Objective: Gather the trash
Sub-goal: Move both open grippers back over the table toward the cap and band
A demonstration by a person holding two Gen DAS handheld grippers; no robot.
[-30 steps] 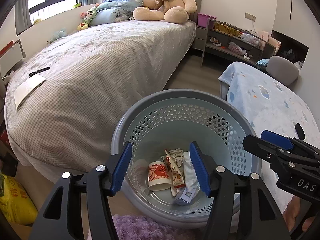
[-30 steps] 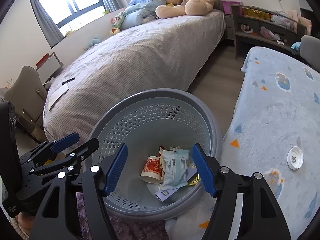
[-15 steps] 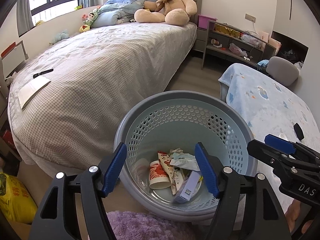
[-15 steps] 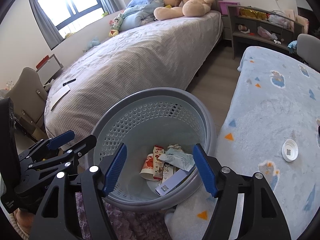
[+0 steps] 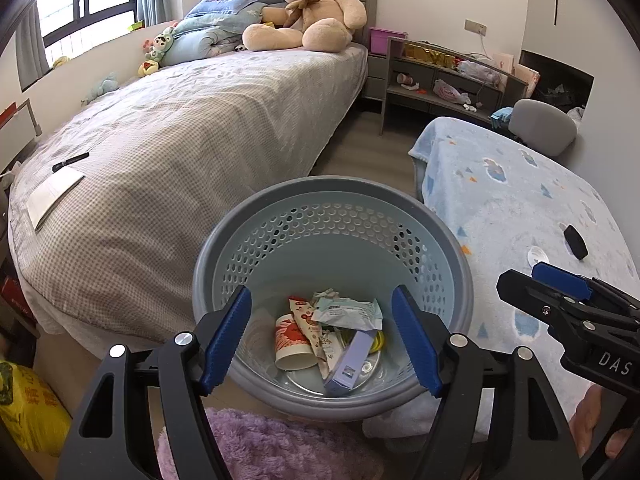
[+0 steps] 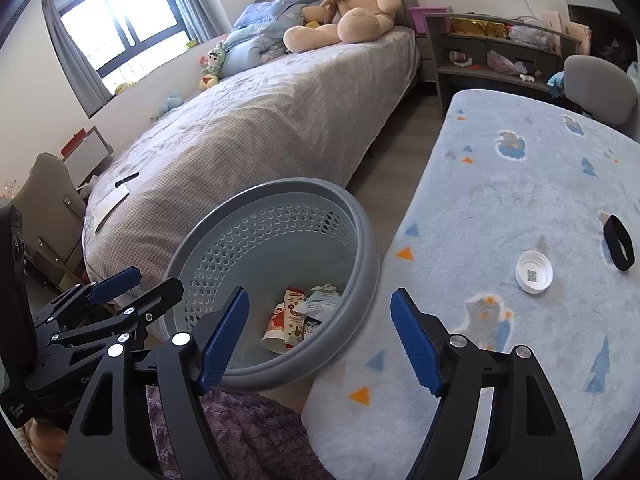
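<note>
Both fisheye views look steeply down past their own blue-padded fingers from close above the basket (image 5: 332, 208), centred in the left wrist view and lower left in the right. They share the bed (image 6: 256, 128) across the upper left and the blue blanket (image 5: 516, 196) on the right.

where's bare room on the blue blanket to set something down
Free: the blue blanket between the basket and white cap, and its far end toward the grey chair. Crowded: around the cap and black band.
</note>
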